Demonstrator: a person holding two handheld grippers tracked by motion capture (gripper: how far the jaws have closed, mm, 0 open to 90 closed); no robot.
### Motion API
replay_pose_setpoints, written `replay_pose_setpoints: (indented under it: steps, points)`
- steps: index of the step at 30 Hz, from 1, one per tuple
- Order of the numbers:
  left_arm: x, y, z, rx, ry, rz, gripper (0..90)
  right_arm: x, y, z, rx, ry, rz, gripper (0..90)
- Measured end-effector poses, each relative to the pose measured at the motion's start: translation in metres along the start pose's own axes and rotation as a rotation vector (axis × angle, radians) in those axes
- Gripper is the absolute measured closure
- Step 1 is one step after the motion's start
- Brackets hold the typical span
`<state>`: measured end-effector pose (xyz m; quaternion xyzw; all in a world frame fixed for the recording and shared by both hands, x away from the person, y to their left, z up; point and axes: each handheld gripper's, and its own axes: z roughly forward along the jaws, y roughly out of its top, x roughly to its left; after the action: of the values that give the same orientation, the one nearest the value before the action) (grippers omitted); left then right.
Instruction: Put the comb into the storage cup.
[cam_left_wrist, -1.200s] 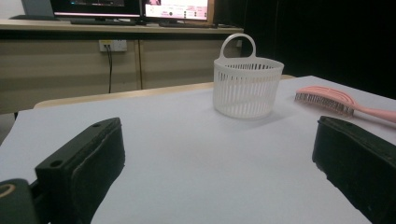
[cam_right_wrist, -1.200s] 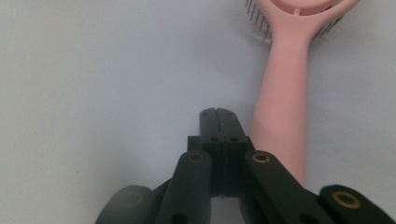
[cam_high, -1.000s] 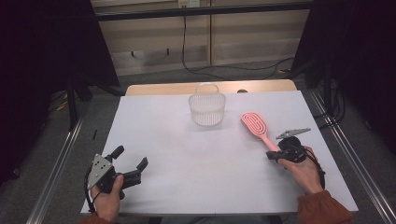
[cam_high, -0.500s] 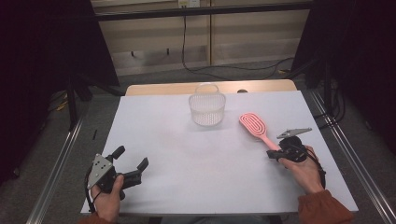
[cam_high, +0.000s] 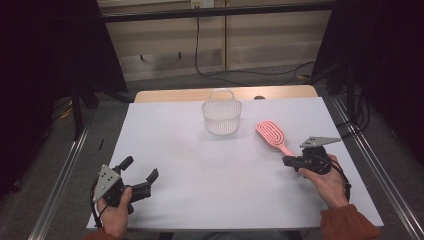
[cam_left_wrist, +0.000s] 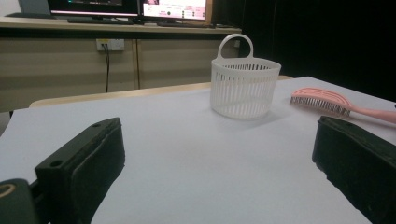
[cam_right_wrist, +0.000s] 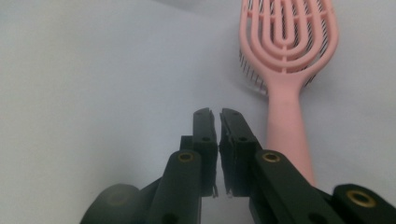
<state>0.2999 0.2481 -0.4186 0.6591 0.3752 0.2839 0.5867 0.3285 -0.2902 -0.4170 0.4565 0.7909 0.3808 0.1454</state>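
The right gripper rests, jaws closed on nothing, just left of the pink hairbrush handle at the tabletop's right, so it seems to need opening before grasping, while the left gripper waits wide open near-left.

hairbrush: pink matt plastic | basket: white slatted plastic | table: smooth matt white

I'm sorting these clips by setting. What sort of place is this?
Most likely a lab or recording room, not a home. A bare white table stands between black curtains, monitors sit on a bench behind, and cables trail over the floor.
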Motion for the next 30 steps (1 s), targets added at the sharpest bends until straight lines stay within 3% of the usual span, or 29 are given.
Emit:
replay_pose_setpoints:
  steps: [4,6,8,12,15,16,17,24,26,30]
  points:
    - [0.000,0.000,0.000,-0.003,0.002,-0.003,2.4,0.001,0.002,-0.005,-0.055,0.002,-0.012,79.7]
    - [0.000,0.000,0.000,-0.004,0.003,-0.004,2.4,0.000,0.003,-0.007,-0.080,-0.007,-0.023,69.8]
    - [0.000,0.000,0.000,-0.001,0.002,-0.002,2.4,0.000,0.003,-0.007,-0.096,-0.009,-0.024,65.7]
    - [0.000,0.000,0.000,-0.002,0.002,-0.003,2.4,-0.001,0.004,-0.005,-0.104,-0.035,-0.016,36.6]
    - [0.000,0.000,0.000,-0.003,0.002,-0.004,2.4,-0.001,0.005,-0.004,-0.099,-0.036,-0.019,28.7]
    - [0.001,0.000,-0.001,-0.004,0.003,-0.005,2.4,-0.001,0.005,-0.003,-0.104,-0.035,-0.025,18.5]
    - [0.001,0.000,-0.001,-0.001,0.011,0.001,2.4,-0.001,0.006,-0.003,-0.107,-0.037,-0.025,15.6]
    - [0.002,0.000,-0.002,-0.003,0.010,-0.003,2.4,-0.006,0.010,-0.002,-0.121,-0.072,-0.008,9.7]
    - [0.002,0.000,-0.002,-0.011,0.011,-0.008,2.4,-0.004,0.010,-0.003,-0.121,-0.149,-0.004,4.0]
    - [0.002,0.000,-0.003,-0.008,0.014,-0.002,2.4,-0.008,0.015,-0.007,-0.114,-0.175,0.024,4.1]
